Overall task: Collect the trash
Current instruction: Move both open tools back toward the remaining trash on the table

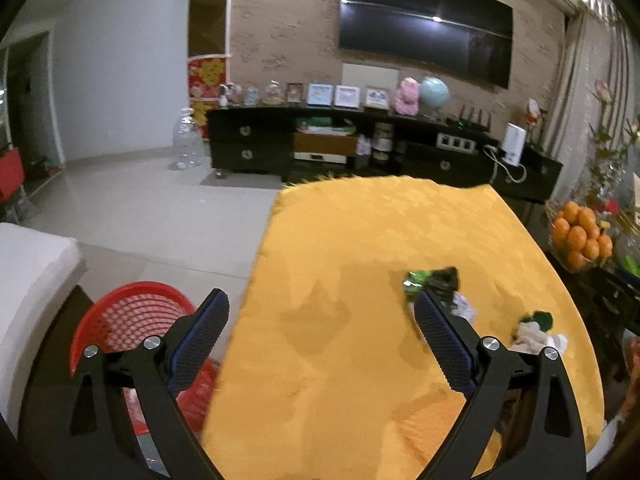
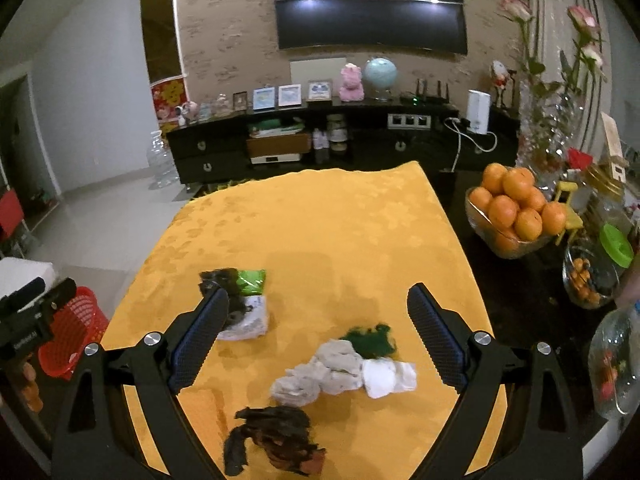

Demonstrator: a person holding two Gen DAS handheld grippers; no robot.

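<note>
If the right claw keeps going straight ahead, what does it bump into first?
Probably the crumpled tissues on the yellow tablecloth, which lie between the open right claw's fingers and just ahead. Depth is hard to judge.

The worktop point(image 2: 516, 296) is dark, and a yellow cloth point(image 2: 320, 232) covers most of it. On the cloth lie a green wrapper with some black stuff point(image 2: 244, 282), a pile of crumpled grey and white tissues point(image 2: 340, 372), a green scrap point(image 2: 370, 340) touching the pile, and dark brown peel point(image 2: 276, 440) near the front edge. A glass bowl of oranges point(image 2: 516, 212) stands on the bare dark part, beside the cloth.
</note>
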